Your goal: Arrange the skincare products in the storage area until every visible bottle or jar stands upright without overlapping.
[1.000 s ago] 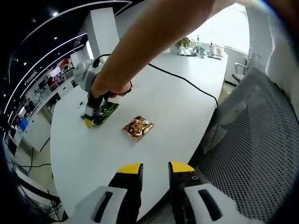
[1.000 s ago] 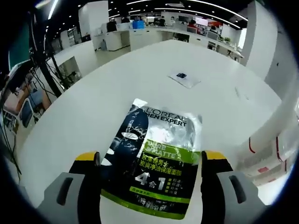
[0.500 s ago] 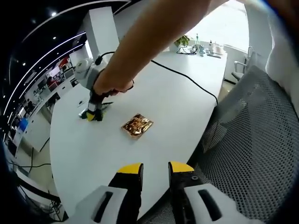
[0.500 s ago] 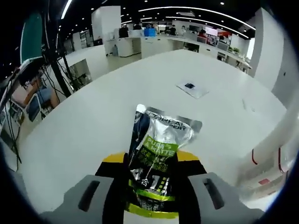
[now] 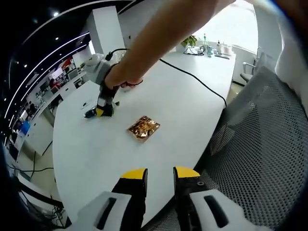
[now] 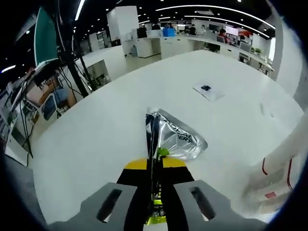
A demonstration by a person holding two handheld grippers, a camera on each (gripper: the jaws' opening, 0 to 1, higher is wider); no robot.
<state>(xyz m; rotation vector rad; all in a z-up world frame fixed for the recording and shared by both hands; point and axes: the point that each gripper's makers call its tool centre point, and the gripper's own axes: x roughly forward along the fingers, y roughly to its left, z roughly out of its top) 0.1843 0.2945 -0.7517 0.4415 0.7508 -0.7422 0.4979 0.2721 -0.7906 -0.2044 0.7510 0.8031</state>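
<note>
1. Table [image 5: 173,125], white, smooth and rounded along its near rim, runs wide and bare around the two packets; in the left gripper view its curved edge passes just above the left tool [image 5: 160,174], with a grey mesh chair [image 5: 262,159] close by on the right.
2. Left tool: yellow-tipped jaws stand a little apart with nothing between them, held off the near table edge.
3. Right tool [image 6: 154,166]: jaws pressed close together on the sachet [image 6: 169,137], a flat foil packet, silver with dark and green print, gripped by its lower end and folded edge-on between the jaws; its silver upper part fans out to the right beyond the tips. In the left gripper view the same tool [image 5: 104,109] appears at the far left part of the table, held by a person's arm [image 5: 159,43] reaching in from the top, tips down at the table surface with the sachet a small dark shape at them.
4. Gold packet [image 5: 143,128], shiny, crinkled and squarish, lies flat near the table's middle, apart from the right tool.
5. Black cable [image 5: 192,82] trails across the far table toward small bottles and a plant at the far end.
6. Small flat card [image 6: 207,90] lies well beyond the sachet in the right gripper view.
</note>
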